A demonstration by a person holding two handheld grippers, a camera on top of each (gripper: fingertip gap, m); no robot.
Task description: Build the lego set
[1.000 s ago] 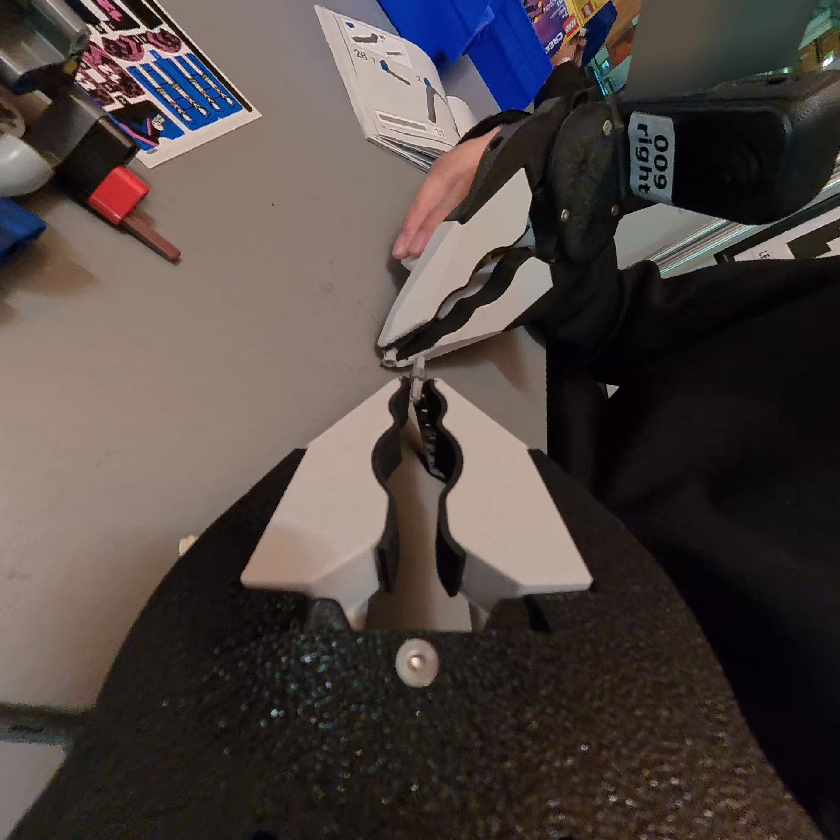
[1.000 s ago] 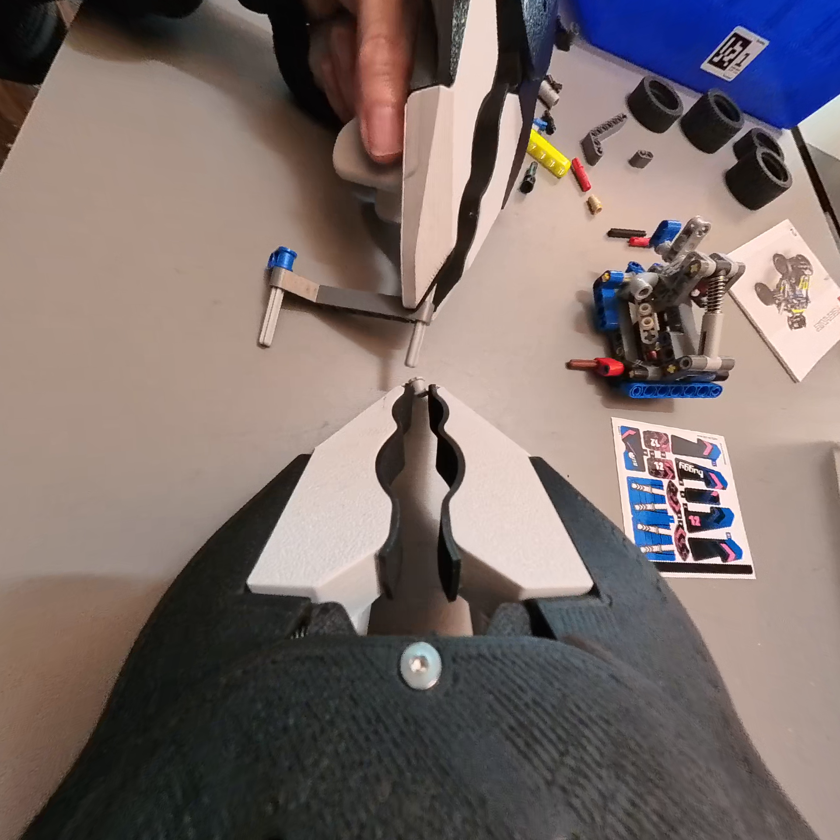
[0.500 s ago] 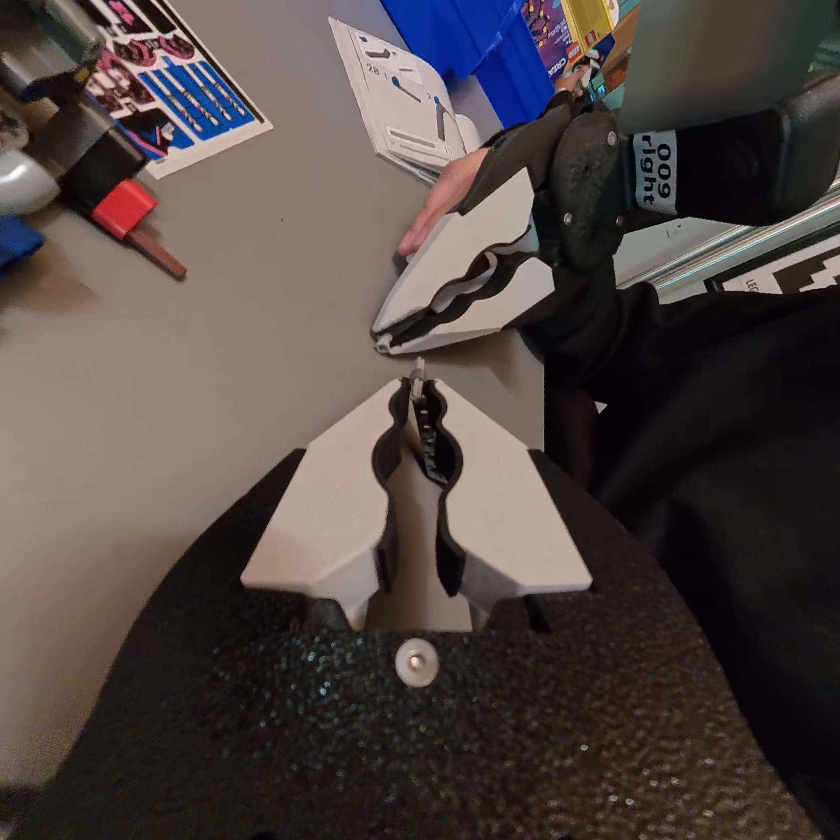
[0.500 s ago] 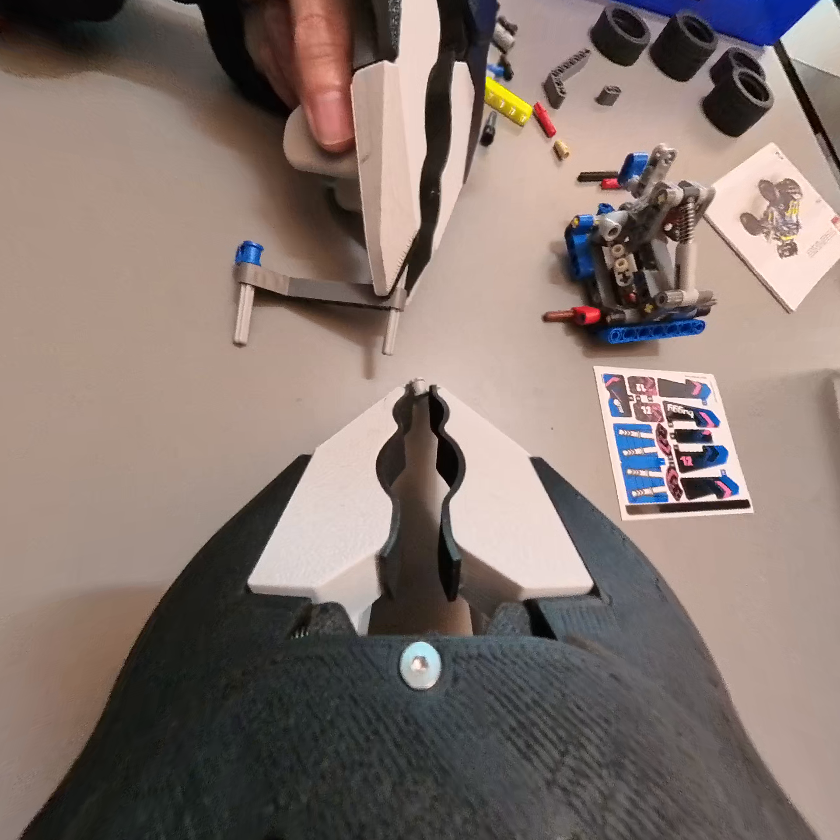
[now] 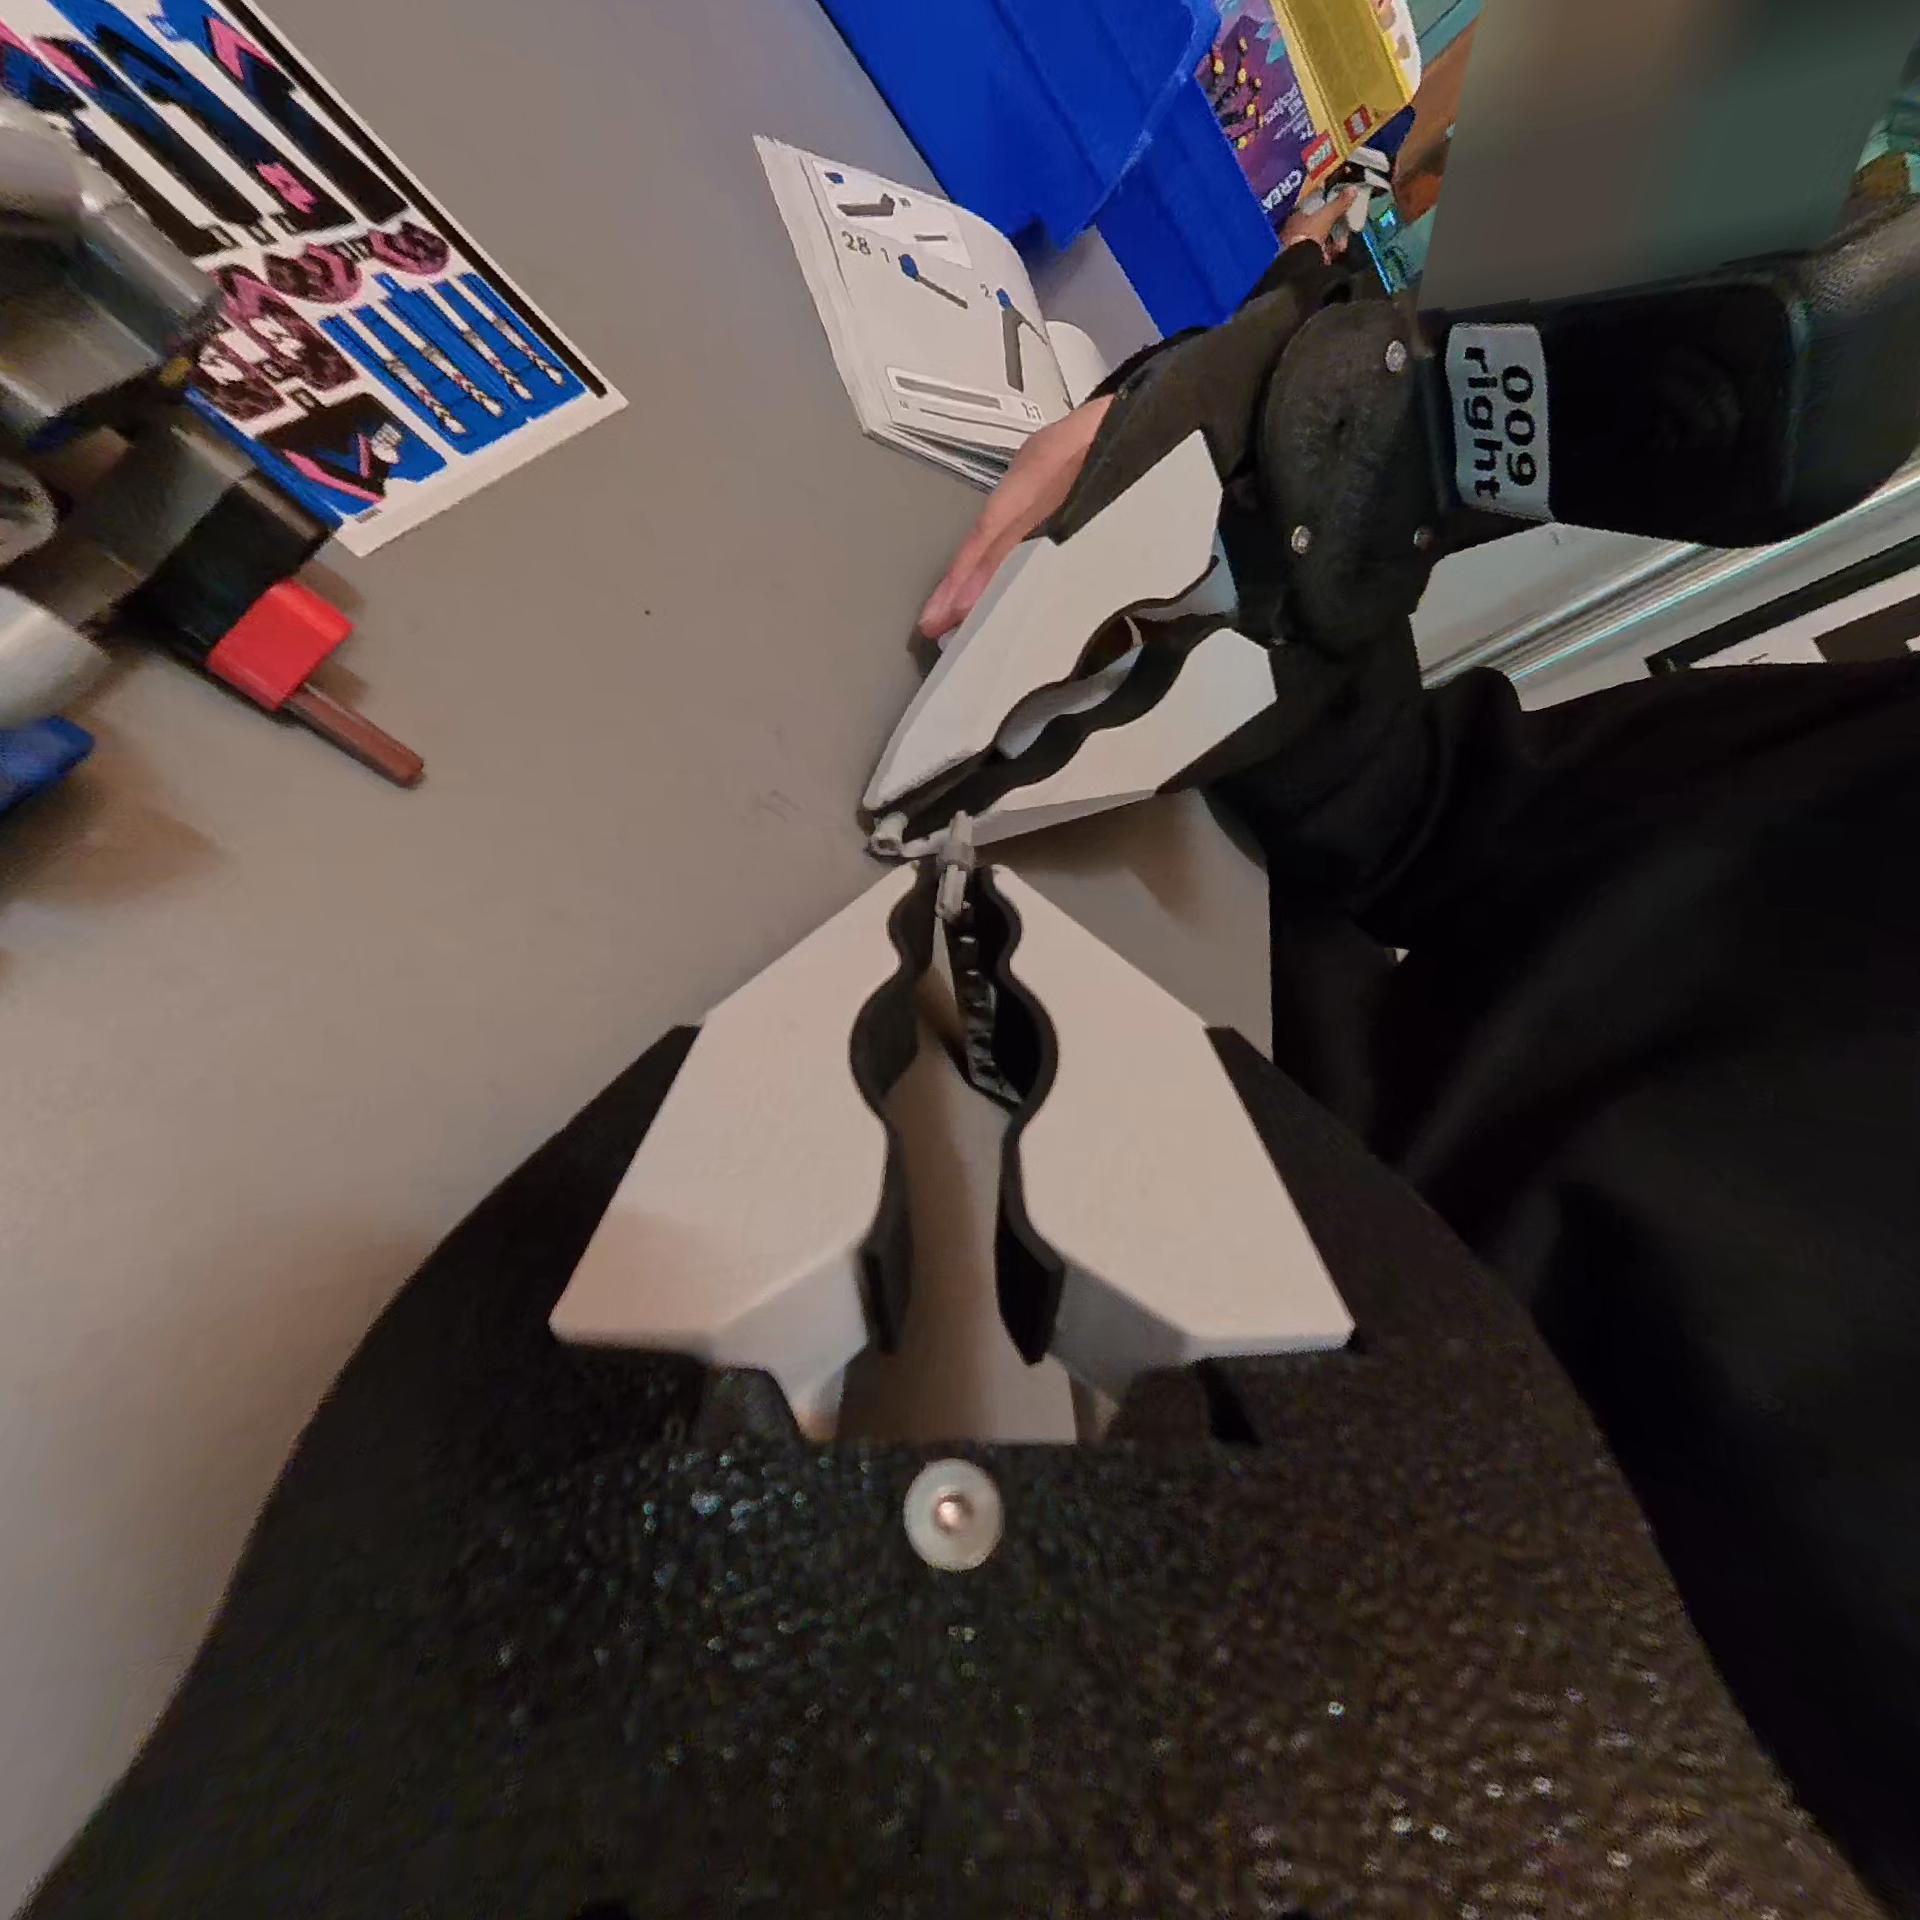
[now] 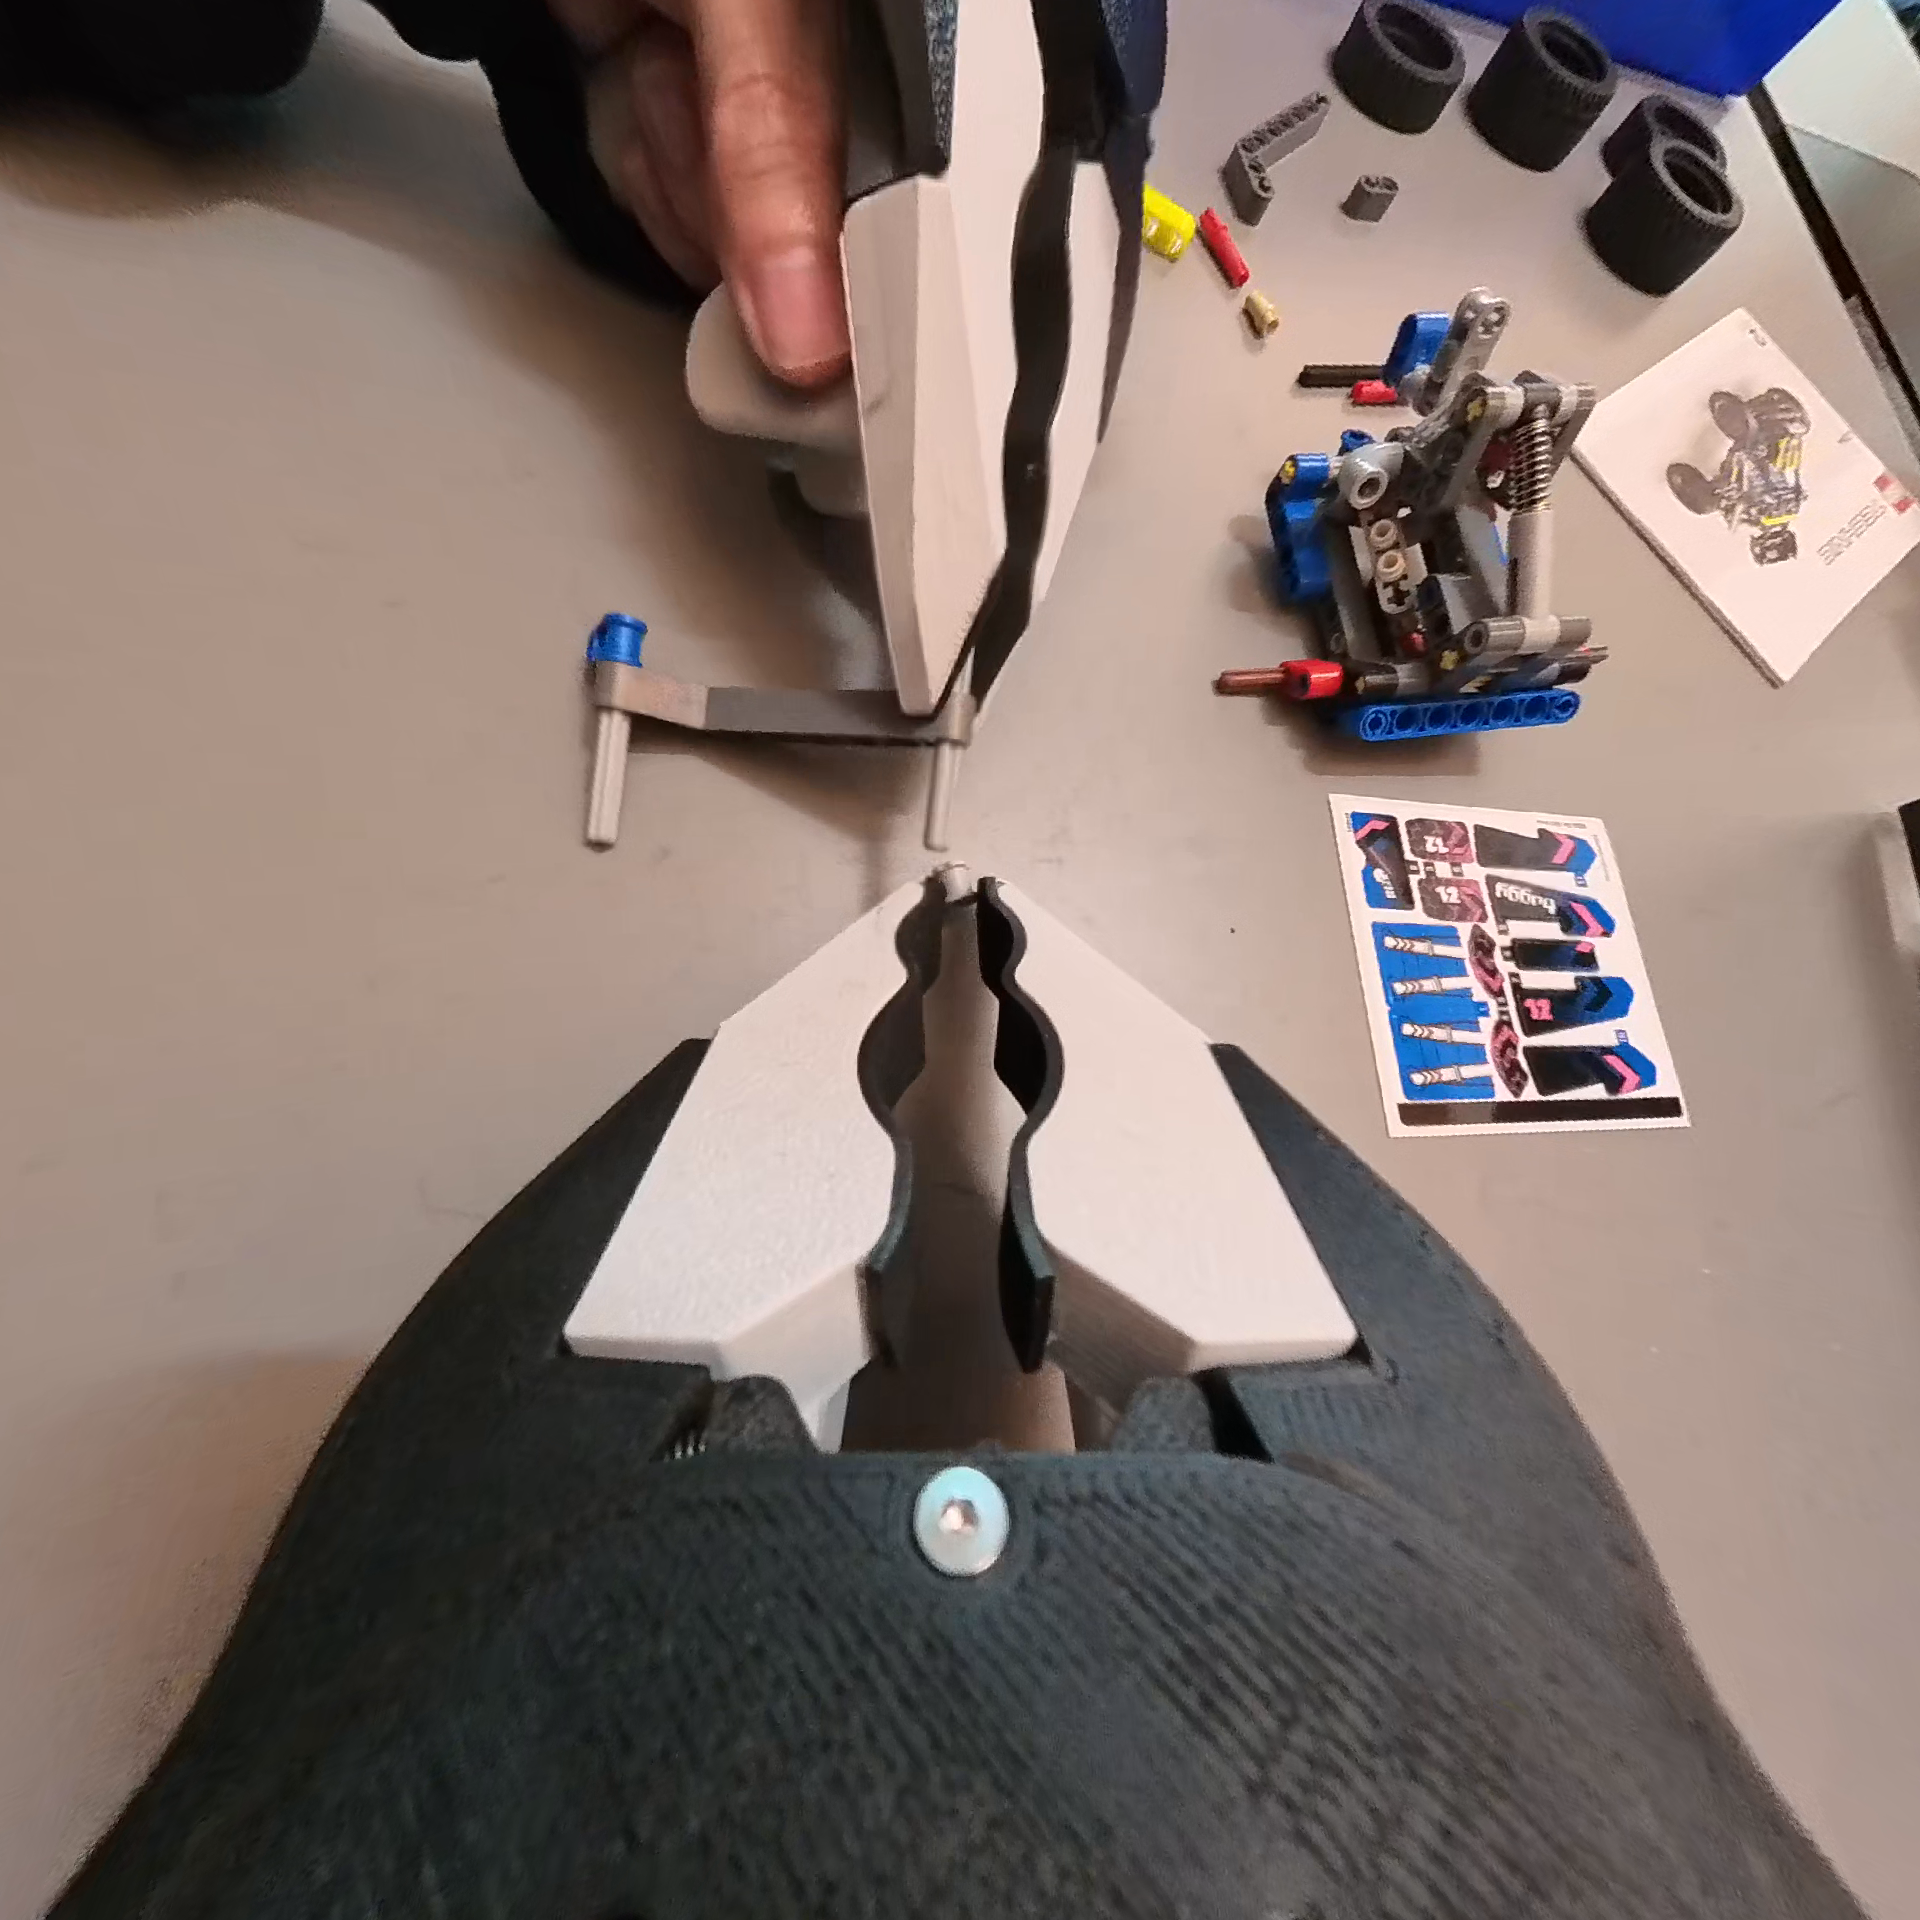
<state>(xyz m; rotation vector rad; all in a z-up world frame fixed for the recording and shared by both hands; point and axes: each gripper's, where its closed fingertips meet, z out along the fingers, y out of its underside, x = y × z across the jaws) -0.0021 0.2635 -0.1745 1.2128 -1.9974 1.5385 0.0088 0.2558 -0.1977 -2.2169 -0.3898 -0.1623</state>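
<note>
Your left gripper [image 6: 961, 696] has its fingers pinched on one end of the grey beam assembly [image 6: 769, 715], gripping where a light grey axle [image 6: 941, 795] hangs down toward you. In the right wrist view the beam runs left from those tips, ending in a second axle and a blue pin [image 6: 615, 639] at its far-left end, held just above the table [image 6: 312, 935].

Your right gripper [image 6: 961, 885] has its fingers pressed onto a small light grey pin [image 6: 951, 881] that pokes out at the very tips. That pin sits just short of the hanging axle, nearly in line with it, with a narrow gap showing between them. In the left wrist view the two grippers meet almost tip to tip, the right gripper [image 5: 904, 826] coming in from the right.

To the right of the meeting point stand the partly built chassis [image 6: 1434, 582] and the sticker sheet [image 6: 1496, 966], both well apart from the tips. Black tyres [image 6: 1538, 94] and loose small parts [image 6: 1221, 239] lie far right. The instruction booklet [image 5: 925, 322] lies far from the fingers by the blue bin [image 5: 1039, 114]. Left of the beam and nearer you, the table is bare.
</note>
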